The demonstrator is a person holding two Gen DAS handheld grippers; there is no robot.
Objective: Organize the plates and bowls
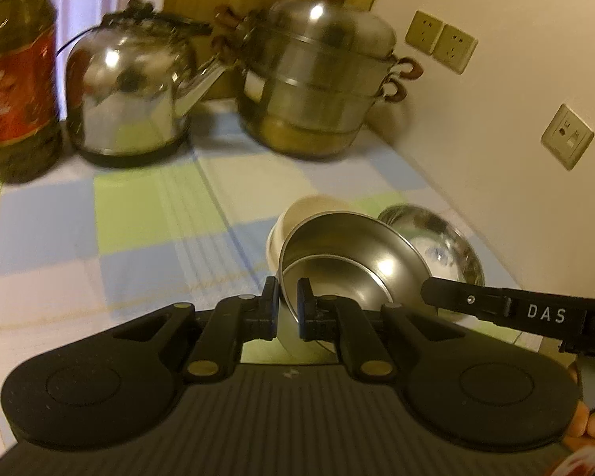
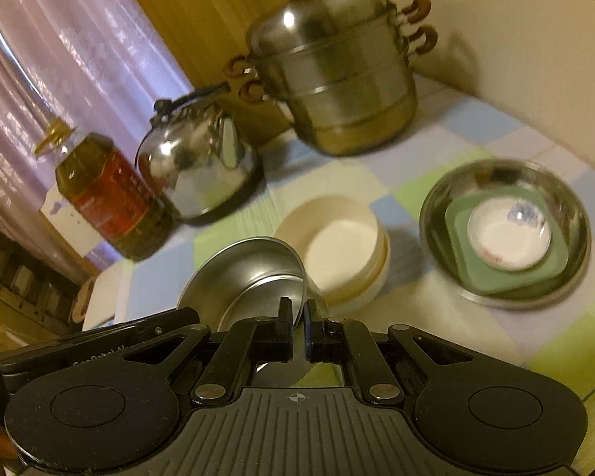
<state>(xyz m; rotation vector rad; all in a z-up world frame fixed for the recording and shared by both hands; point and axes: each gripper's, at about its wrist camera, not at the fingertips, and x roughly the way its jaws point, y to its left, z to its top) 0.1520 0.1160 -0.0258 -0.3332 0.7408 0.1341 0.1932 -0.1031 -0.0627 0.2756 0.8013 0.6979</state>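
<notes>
In the left wrist view, your left gripper (image 1: 286, 309) sits at lower centre with its jaws pinched onto the near rim of the small steel bowl (image 1: 349, 254), which is tilted and lifted off the table (image 1: 139, 214). Just behind it lies the cream bowl (image 1: 297, 210), and to the right the large steel basin (image 1: 448, 238). Your right gripper's finger comes in from the right edge and meets the bowl's far rim. Along the top stand an oil bottle (image 1: 16, 67), a kettle (image 1: 131, 87) and a steamer pot (image 1: 321, 75).

In the right wrist view, your right gripper (image 2: 298, 329) at lower centre is nearly closed on the rim of the same steel bowl, so both grippers carry it. The cream bowl is at centre, touching or just beside the steel bowl. At right, the large basin already holds a green square plate (image 2: 507, 254) with a small white dish (image 2: 507, 234) on it.

You look partway through: that stack is built, while the steel bowl is in hand and the cream bowl remains loose, both probably left to nest.
</notes>
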